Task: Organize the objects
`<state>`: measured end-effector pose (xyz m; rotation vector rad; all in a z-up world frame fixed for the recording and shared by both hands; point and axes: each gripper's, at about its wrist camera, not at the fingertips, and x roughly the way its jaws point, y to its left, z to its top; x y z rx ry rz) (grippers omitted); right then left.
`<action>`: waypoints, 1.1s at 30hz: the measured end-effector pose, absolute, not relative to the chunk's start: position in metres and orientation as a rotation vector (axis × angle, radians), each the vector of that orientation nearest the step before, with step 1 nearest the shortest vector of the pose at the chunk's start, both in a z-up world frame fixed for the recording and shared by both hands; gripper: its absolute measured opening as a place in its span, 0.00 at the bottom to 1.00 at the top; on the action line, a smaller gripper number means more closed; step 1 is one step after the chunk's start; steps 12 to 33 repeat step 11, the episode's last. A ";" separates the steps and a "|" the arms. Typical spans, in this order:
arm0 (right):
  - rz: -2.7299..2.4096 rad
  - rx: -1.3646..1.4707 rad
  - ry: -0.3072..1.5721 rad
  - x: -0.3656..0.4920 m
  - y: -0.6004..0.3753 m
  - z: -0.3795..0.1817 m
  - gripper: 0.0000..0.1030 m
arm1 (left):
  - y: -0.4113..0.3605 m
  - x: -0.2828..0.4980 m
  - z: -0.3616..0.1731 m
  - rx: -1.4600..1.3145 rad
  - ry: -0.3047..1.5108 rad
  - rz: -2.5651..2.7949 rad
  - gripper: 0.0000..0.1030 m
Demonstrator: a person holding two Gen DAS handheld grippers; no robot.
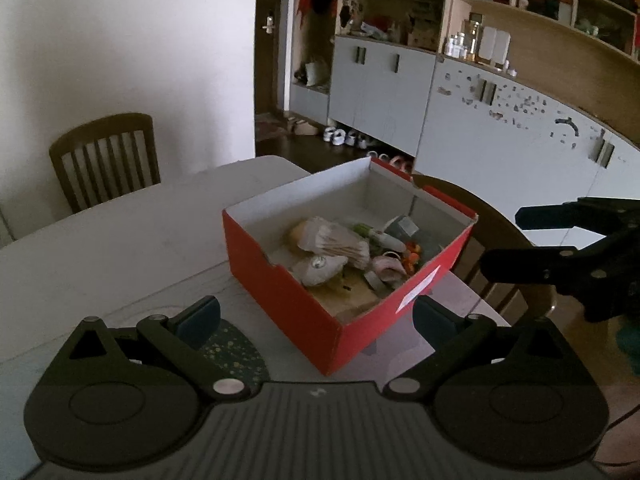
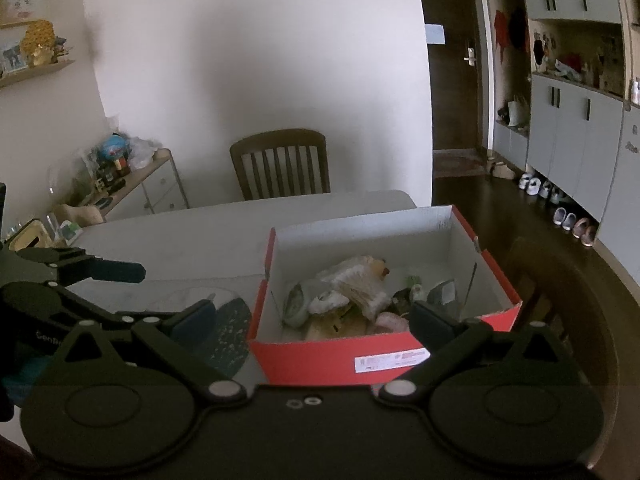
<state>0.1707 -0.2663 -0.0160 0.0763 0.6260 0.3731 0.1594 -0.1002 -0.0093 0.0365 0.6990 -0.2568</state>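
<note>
On the pale desk (image 1: 120,240) in front of me a red box (image 1: 288,300) is sitting open, close to the desk's right-hand edge, with a heap of small things (image 1: 340,252) lying inside it. I am making out something white and feathery on top and some orange and pink bits, but the rest is too dim and tangled to name. My left tongs (image 1: 316,320) are hanging spread wide just short of the box's near corner, gripping nothing. My right tongs (image 2: 312,320) are likewise gaping at the box's labelled side, empty. A dark speckled mat (image 2: 228,332) is lying left of the box, half hidden behind the tong fingers. The desk's left half is lying bare and offering free room; a wooden chair (image 2: 280,164) is standing at the far edge, and another chair is crowding the box's right side
</note>
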 end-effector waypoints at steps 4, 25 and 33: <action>0.369 0.078 0.632 0.170 -0.266 -0.018 1.00 | -0.104 0.160 -0.010 0.061 0.699 -0.253 1.00; 0.356 0.097 0.642 0.173 -0.265 -0.021 1.00 | -0.104 0.161 -0.010 0.052 0.705 -0.263 1.00; 0.356 0.097 0.642 0.173 -0.265 -0.021 1.00 | -0.104 0.161 -0.010 0.052 0.705 -0.263 1.00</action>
